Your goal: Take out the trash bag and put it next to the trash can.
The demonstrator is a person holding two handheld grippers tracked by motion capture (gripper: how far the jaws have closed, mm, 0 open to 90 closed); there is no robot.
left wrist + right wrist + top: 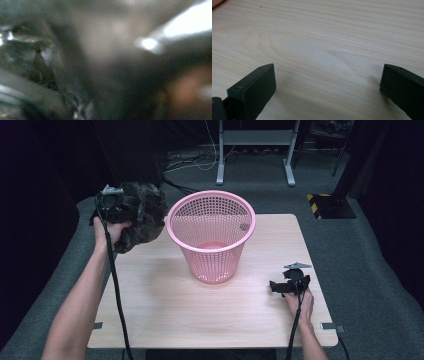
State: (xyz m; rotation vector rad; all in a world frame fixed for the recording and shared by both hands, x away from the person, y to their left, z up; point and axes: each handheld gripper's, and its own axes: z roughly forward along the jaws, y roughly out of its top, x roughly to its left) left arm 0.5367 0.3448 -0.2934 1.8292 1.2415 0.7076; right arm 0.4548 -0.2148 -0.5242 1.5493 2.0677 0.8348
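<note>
Left gripper (116, 200) raised at the far left corner of the pale wooden surface (165, 305), clamped tight on a crumpled black plastic bag (142, 212) that bulges out to the gripper's right and hangs down past the hand (111, 231); bag held in the air just left of the pink perforated plastic waste basket (212, 235), close to its rim but not touching as far as visible. Basket upright near the middle of the surface, toward the far edge, mouth open upward. In the left gripper view, dark wrinkled glossy film (37, 67) pressed right up against the lens, too blurred to make out more. Right gripper (280, 286) low over the near right part of the surface, well apart from the basket, jaws spread wide with nothing between them; in the right gripper view, bare wood grain between the two black jaws
</note>
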